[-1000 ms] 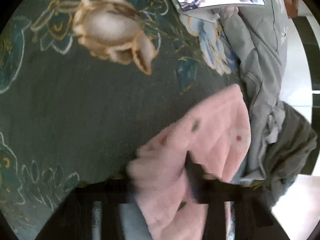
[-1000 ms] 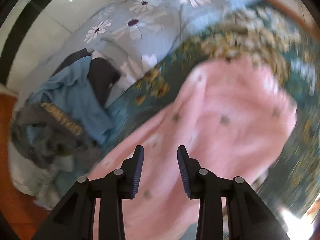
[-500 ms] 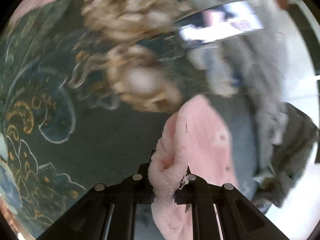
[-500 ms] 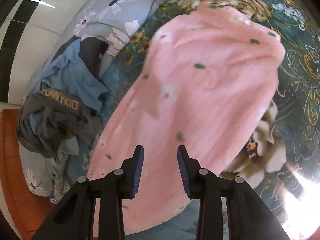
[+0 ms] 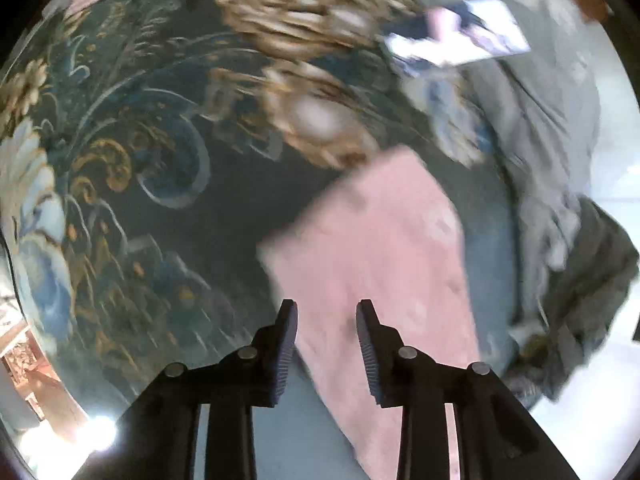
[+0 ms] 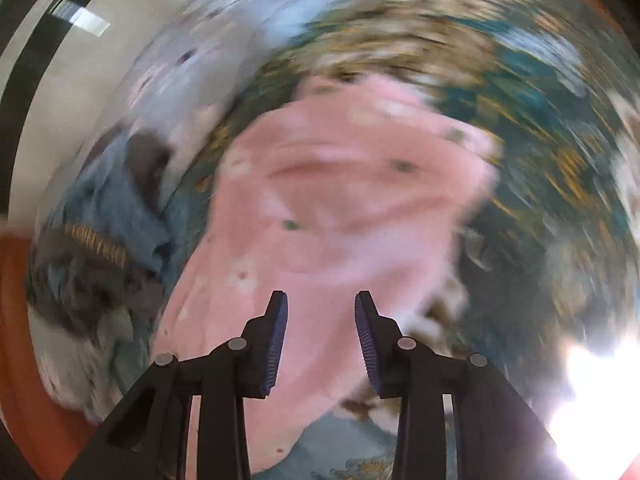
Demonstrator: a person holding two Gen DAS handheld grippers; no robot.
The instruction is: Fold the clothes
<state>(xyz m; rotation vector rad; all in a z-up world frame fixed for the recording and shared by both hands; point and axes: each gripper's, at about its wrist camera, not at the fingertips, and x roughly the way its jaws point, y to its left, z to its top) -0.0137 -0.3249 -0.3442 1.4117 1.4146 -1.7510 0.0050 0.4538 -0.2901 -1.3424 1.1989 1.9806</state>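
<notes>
Pink garment (image 5: 380,256), fleecy with small dark and pale spots, lies spread on the bed (image 5: 168,216) directly ahead of and beneath both pairs of jaws; in the right wrist view (image 6: 340,208) it shows a doubled-over far edge and soft creases across its middle. The bed, covered in dark teal cloth with gold and cream flowers, is the largest surface and carries everything else. Clothes pile (image 5: 576,280), grey and blue, sits to the right of the left jaws and, in the right wrist view, to the left of the right jaws (image 6: 100,248); it is apart from the pink garment. A flat printed card or screen (image 5: 460,36) lies far ahead of the left jaws; blur hides what it is.

Left gripper (image 5: 327,312): half a second ago a bunched fold of pink fleece sat pinched between its jaws; these have just been opening, and now they stand narrowly apart with nothing between them, the garment lying flat below. Right gripper (image 6: 321,304): jaws narrowly apart, empty, above the garment's near part.

Reading: one fold appears laid and let go. Both views are smeared by motion, so whether the fold lies square cannot be told.
</notes>
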